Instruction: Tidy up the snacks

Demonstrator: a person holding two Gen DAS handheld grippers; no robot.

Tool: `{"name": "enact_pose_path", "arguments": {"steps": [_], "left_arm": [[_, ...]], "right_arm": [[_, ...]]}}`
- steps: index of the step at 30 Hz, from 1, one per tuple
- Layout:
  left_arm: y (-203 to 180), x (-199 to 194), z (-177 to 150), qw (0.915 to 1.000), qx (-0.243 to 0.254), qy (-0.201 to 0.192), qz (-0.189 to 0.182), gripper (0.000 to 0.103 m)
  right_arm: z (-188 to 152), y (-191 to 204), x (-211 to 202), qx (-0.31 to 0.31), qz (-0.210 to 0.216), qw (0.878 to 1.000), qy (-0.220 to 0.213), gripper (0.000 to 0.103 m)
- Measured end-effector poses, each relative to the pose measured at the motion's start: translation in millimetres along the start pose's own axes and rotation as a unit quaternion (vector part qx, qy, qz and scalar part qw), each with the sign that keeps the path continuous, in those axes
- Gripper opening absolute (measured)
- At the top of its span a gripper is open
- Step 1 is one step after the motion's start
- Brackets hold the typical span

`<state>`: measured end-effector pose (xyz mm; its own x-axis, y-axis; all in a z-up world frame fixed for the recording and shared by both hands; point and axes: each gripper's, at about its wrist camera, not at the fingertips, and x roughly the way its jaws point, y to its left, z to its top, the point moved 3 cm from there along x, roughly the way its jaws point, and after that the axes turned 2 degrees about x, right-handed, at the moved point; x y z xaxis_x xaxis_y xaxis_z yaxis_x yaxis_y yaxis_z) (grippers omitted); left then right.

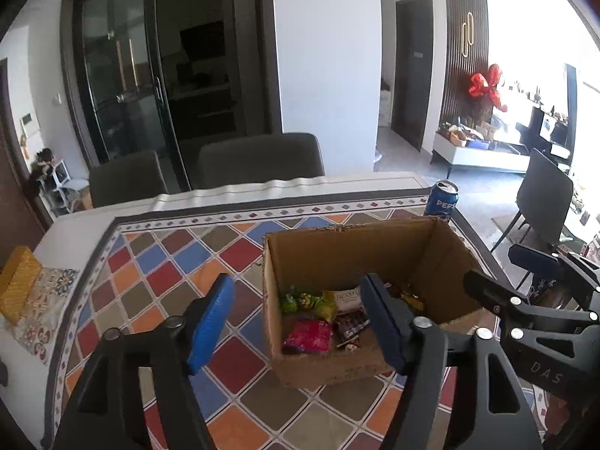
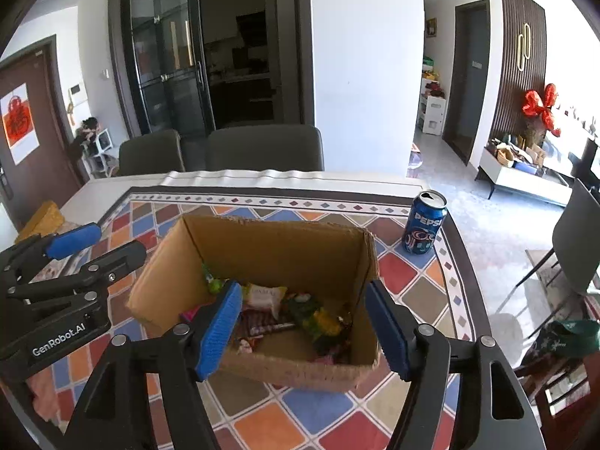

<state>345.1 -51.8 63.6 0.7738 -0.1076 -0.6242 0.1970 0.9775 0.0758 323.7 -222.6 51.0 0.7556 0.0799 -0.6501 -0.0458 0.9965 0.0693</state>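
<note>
An open cardboard box point(image 1: 412, 255) point(image 2: 285, 247) stands on the patterned tablecloth and holds several snack packets: a pink one point(image 1: 308, 335), green ones point(image 1: 303, 300) and a white one point(image 2: 264, 296). My left gripper point(image 1: 296, 322) is open and empty, held above the box's left front corner. My right gripper point(image 2: 303, 330) is open and empty, held over the box's front rim. Each gripper shows at the side of the other's view.
A blue Pepsi can point(image 2: 425, 223) point(image 1: 441, 199) stands behind and right of the box near the table edge. Two grey chairs point(image 2: 262, 148) stand at the far side. A yellow box point(image 1: 17, 285) lies at the left. A dark chair point(image 1: 543, 202) stands to the right.
</note>
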Motion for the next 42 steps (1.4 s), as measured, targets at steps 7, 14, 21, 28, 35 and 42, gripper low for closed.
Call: {"name": "enact_pose_path", "arguments": {"steps": [7, 14, 21, 28, 35, 42], "left_arm": [[4, -39, -21, 0.9989, -0.009, -0.036, 0.03, 0.09], [0, -71, -44, 0.9983, -0.009, -0.05, 0.03, 0.097], [-5, -108, -67, 0.9977, -0.004, -0.061, 0.028, 0.1], [-9, -135, -82, 0.9974, -0.005, -0.069, 0.021, 0.103], [-15, -153, -94, 0.9971, -0.006, -0.073, 0.017, 0.103], [-17, -168, -103, 0.9969, -0.007, -0.078, 0.013, 0.103]], "right_arm": [[-17, -1, -34, 0.007, -0.005, 0.999, -0.03, 0.08], [-42, -4, -73, 0.011, -0.031, 0.997, -0.065, 0.085], [-64, 0, -106, 0.006, -0.031, 0.996, -0.084, 0.085], [-82, 1, -133, 0.007, -0.024, 0.996, -0.09, 0.086], [-98, 1, -149, 0.009, -0.024, 0.995, -0.093, 0.086], [-112, 1, -162, 0.011, -0.016, 0.995, -0.094, 0.087]]}}
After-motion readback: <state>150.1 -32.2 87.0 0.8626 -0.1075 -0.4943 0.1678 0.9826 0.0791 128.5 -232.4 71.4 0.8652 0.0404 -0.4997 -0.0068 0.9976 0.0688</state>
